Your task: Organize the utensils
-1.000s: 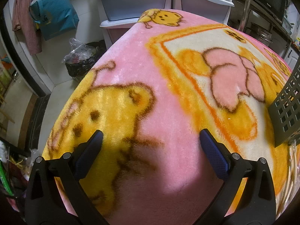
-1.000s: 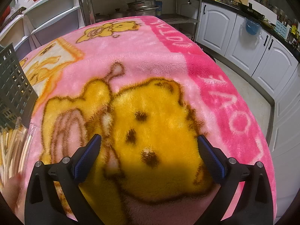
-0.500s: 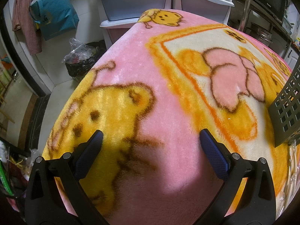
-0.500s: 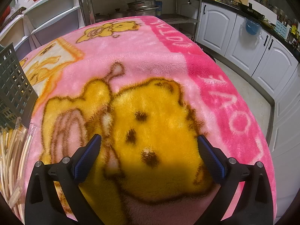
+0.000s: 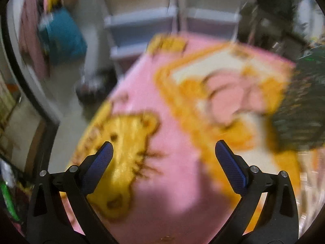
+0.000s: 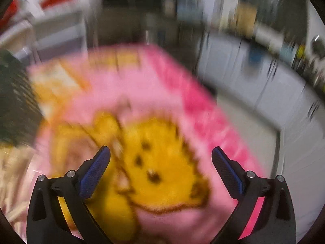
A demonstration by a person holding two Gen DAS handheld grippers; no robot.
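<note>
I am lifting both grippers up off the pink blanket (image 5: 172, 142) now; a moment ago they were sitting low and still. My left gripper (image 5: 162, 152) and right gripper (image 6: 160, 156) are both wide apart, holding nothing. The pale sticks (image 6: 14, 174) are lying beside the dark basket (image 6: 14, 101). I am probably starting to reach for them.

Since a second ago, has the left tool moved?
Yes. The left tool has risen or tilted upward: the storage drawers and the far edge of the blanket sit lower in its view than before, and the frame is motion-blurred.
</note>
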